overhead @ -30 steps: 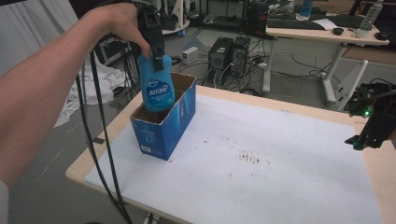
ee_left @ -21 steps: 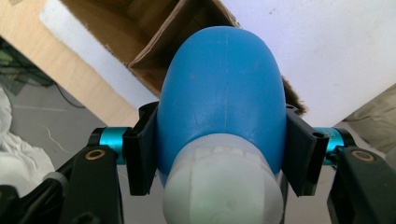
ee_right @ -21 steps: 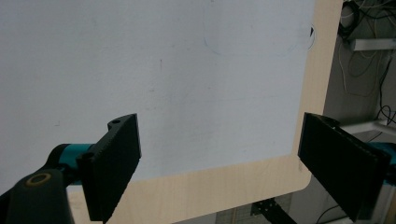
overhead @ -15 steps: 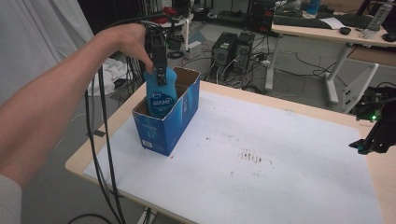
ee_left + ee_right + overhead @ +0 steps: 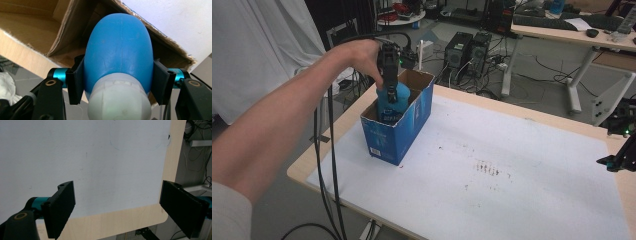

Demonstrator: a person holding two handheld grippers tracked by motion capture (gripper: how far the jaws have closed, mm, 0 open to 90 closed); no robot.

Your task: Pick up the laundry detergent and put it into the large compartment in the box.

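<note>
- Left gripper (image 5: 390, 92) is what I'm driving, and I have it pointing straight down over the box, its jaws clamped on the upper part of a blue bottle (image 5: 389, 106).
- From the left gripper view I see both black pads pressed flat against the bottle's (image 5: 117, 47) rounded blue shoulder, one on each side, with the pale cap (image 5: 119, 100) nearest the camera between the jaw roots.
- On the high view the bottle hangs upright with its lower half already inside the blue cardboard box (image 5: 398, 131); its printed label peeks just above the near rim.
- Whether the bottle's base touches the box floor, I cannot tell.
- That box (image 5: 32, 27) stands open-topped near the left edge of the table (image 5: 452, 95), on the white mat (image 5: 512, 150), its brown inner walls and flap visible past the bottle in the left gripper view.
- My hand (image 5: 362, 56) wraps the gripper's body from above, and its black cable (image 5: 332, 165) trails down off the table's near left side.
- Right gripper (image 5: 117, 212) sits idle with its jaws spread wide and nothing between them, over the mat (image 5: 87, 157) near a rounded table corner (image 5: 160, 217).
- High view places that gripper (image 5: 618, 160) at the far right edge, well apart from the box.
</note>
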